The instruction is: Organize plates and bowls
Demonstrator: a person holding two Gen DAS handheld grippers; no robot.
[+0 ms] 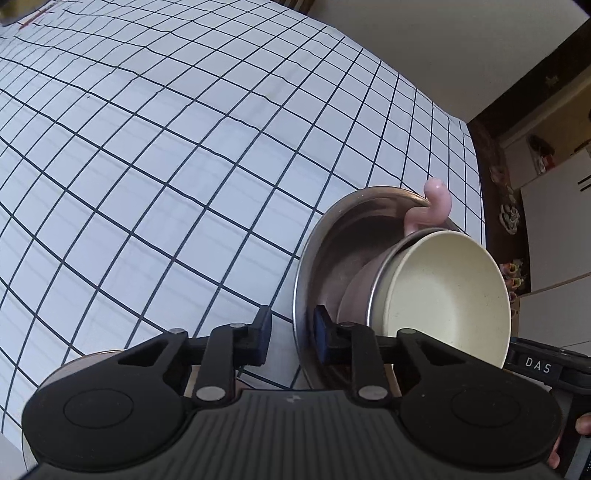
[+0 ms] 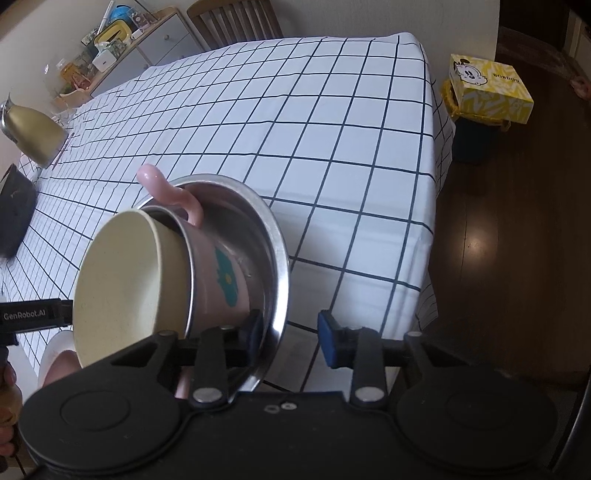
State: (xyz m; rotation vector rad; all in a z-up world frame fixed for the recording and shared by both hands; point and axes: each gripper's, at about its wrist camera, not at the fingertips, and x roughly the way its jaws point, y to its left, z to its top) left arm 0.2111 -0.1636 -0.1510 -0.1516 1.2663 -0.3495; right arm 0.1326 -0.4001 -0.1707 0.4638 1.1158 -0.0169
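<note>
A steel bowl (image 1: 332,236) (image 2: 275,236) stands on the checked tablecloth (image 1: 166,166). In it sits a pink cup (image 1: 356,286) (image 2: 218,269) with a curled handle and a teal print. A cream bowl (image 1: 443,291) (image 2: 125,280) is nested inside the cup. My left gripper (image 1: 291,328) straddles the steel bowl's near rim, one finger inside and one outside, with cloth showing between the outer pad and the rim. My right gripper (image 2: 290,338) straddles the opposite rim the same way, its outer pad clear of the metal.
Another dish (image 2: 59,358) lies partly hidden under my left gripper. A gold kettle (image 2: 29,136) and a dark object (image 2: 14,210) stand at the table's far left. A yellow box (image 2: 487,88) tops a bin beyond the table's right edge; a chair (image 2: 236,18) stands behind.
</note>
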